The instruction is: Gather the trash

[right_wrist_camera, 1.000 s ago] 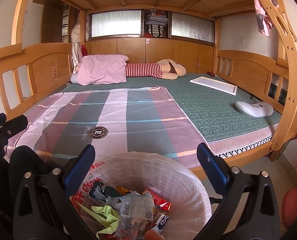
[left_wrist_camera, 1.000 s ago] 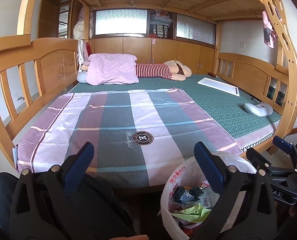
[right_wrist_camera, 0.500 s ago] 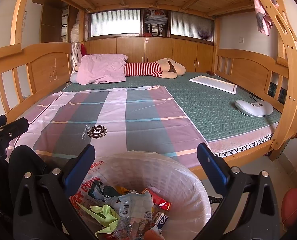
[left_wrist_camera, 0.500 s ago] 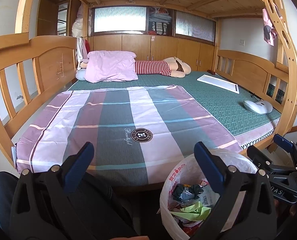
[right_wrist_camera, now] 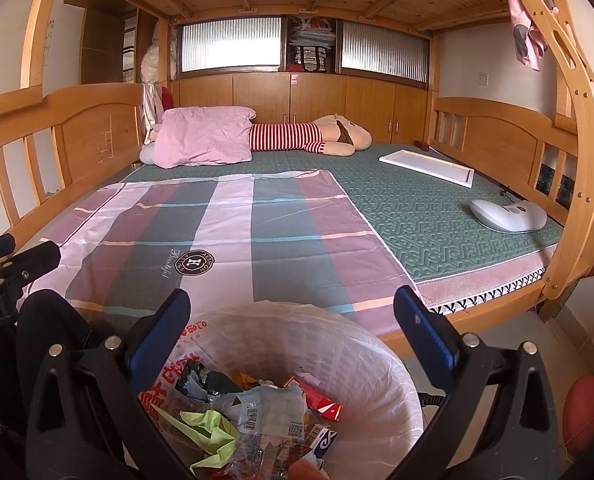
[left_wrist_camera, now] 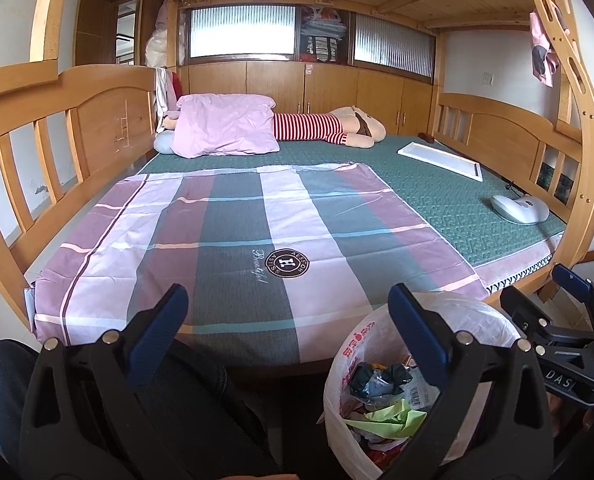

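Crinkled white plastic-lined bin (right_wrist_camera: 377, 364), paper scraps inside, below right gripper (right_wrist_camera: 291, 322); base cut off. Both grippers, left gripper (left_wrist_camera: 287, 314) included, spread apart, empty.

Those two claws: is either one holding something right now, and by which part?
Nothing. The left claw and the right claw are both open and empty above the trash bin.

A pink, grey and white checked sheet (left_wrist_camera: 257, 232) covers a green patterned mattress (left_wrist_camera: 449, 200); a red-and-white striped plush toy (left_wrist_camera: 329, 128) lies beside a pink pillow (left_wrist_camera: 225, 124).
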Available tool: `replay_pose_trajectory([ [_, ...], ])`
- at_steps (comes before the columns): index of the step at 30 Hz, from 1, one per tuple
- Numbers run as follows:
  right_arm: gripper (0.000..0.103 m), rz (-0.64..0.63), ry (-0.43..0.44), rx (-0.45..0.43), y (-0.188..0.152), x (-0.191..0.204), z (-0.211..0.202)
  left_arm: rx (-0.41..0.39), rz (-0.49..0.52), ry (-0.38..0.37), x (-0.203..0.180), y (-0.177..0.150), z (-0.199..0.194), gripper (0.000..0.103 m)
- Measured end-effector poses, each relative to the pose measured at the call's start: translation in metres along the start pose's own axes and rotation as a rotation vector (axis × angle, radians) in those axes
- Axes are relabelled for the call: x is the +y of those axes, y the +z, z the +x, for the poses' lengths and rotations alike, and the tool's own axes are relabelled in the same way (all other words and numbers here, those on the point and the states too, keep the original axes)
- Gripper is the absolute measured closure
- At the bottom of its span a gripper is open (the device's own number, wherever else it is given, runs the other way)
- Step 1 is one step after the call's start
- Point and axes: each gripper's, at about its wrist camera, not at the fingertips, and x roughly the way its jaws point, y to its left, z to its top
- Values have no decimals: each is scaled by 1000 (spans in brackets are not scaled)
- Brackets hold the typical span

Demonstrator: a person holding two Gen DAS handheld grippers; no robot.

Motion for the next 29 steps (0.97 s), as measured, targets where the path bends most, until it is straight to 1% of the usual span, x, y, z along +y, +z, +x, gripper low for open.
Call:
replay_pose_trajectory([
  [17, 4, 6, 1, 9, -3, -1, 4, 5, 5, 4, -3, -1, 1, 4],
  [29, 4, 7, 0, 13, -3, -1, 5, 9, -16, 14, 1, -1, 3, 4],
])
